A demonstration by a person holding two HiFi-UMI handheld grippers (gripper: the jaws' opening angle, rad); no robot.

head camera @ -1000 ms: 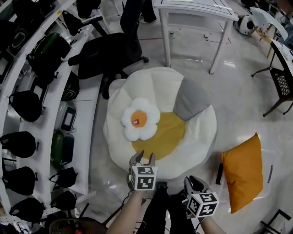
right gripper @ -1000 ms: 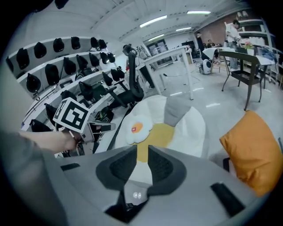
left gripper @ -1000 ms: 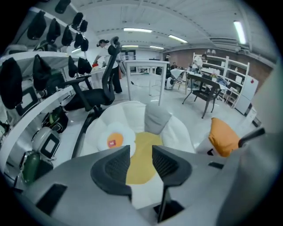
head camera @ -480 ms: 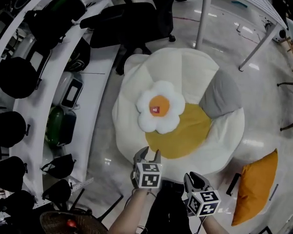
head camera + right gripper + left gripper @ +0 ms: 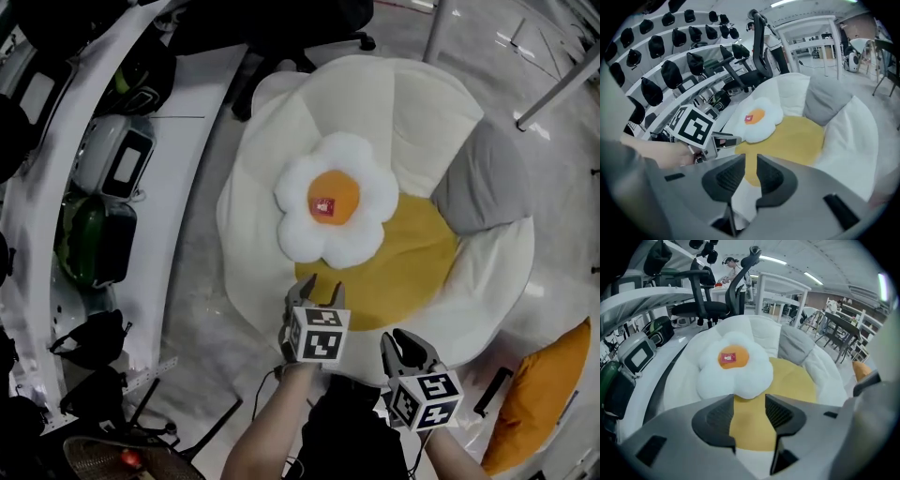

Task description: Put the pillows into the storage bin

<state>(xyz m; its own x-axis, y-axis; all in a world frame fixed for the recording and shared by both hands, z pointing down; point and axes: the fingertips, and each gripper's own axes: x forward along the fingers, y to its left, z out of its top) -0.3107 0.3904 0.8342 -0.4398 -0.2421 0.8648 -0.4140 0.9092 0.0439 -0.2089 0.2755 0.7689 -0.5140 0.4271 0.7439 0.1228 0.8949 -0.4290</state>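
Note:
A white flower pillow with an orange centre (image 5: 336, 208) (image 5: 736, 366) (image 5: 759, 119) lies on a big white floor cushion with a yellow middle (image 5: 403, 272). A grey pillow (image 5: 483, 183) (image 5: 796, 345) (image 5: 827, 101) leans on the cushion's right side. On the floor at the lower right lies an orange pillow (image 5: 544, 398). My left gripper (image 5: 316, 292) (image 5: 750, 416) hovers at the cushion's near edge, just short of the flower pillow; its jaws are opening and empty. Beside it my right gripper (image 5: 405, 345) (image 5: 751, 176) holds a narrow gap with nothing in it.
White curved shelves with black bags and helmets (image 5: 56, 187) run along the left. A woven basket (image 5: 122, 459) sits at the bottom left. Black office chairs (image 5: 703, 310) and white table legs (image 5: 562, 84) stand beyond the cushion.
Both grippers have come closer to the cushion, which now fills more of the head view. The left gripper's jaws have spread wider. The right jaws look unchanged.

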